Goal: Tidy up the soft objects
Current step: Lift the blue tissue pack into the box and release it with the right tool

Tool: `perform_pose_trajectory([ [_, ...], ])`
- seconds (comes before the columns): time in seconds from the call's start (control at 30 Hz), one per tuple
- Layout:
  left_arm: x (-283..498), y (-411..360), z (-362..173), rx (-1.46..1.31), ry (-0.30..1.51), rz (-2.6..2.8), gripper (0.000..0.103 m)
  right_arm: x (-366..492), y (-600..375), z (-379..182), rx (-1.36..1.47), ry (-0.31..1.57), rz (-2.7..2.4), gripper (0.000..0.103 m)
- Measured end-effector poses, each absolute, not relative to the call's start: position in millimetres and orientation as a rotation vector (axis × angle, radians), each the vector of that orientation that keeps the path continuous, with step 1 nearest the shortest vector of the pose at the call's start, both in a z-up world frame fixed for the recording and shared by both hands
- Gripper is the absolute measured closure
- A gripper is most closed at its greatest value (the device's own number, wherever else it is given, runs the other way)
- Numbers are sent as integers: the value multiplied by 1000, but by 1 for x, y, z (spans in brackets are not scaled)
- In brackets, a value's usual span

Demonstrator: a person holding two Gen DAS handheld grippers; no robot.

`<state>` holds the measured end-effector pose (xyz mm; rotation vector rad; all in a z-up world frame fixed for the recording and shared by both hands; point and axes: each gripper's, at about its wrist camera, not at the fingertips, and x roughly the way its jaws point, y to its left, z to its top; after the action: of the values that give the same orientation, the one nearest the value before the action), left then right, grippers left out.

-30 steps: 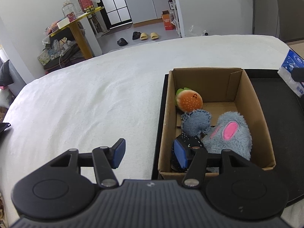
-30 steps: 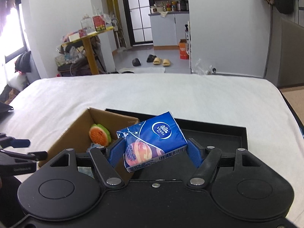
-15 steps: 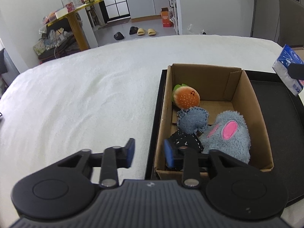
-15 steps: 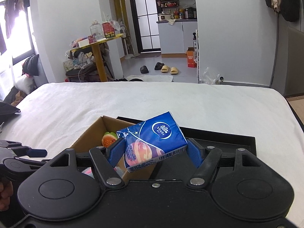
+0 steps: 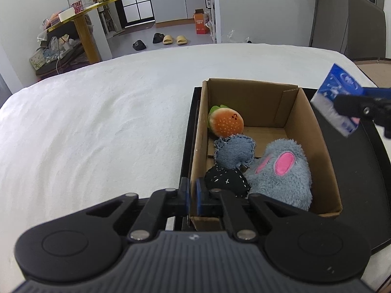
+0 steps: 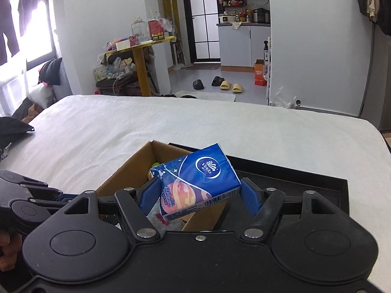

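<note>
Since a second ago the left gripper (image 5: pixel 191 196) has been narrowed onto the cardboard box (image 5: pixel 301 112) wall at its 7 o'clock corner, steadying it. The tissue pack (image 6: pixel 196 183) is held by the right gripper (image 6: pixel 196 196) above the box's 3 o'clock rim. Plush toys (image 5: pixel 281 171) crowd the near half; the far half is free.
</note>
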<state>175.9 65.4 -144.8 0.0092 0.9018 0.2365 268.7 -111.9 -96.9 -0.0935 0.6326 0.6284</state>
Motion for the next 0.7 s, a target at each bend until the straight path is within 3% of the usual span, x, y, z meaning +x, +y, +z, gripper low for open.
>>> perform_pose_trajectory([
  [0.7,180,79,-155,-51,928,152,97,266,-80,-115,-175,691,610,30],
])
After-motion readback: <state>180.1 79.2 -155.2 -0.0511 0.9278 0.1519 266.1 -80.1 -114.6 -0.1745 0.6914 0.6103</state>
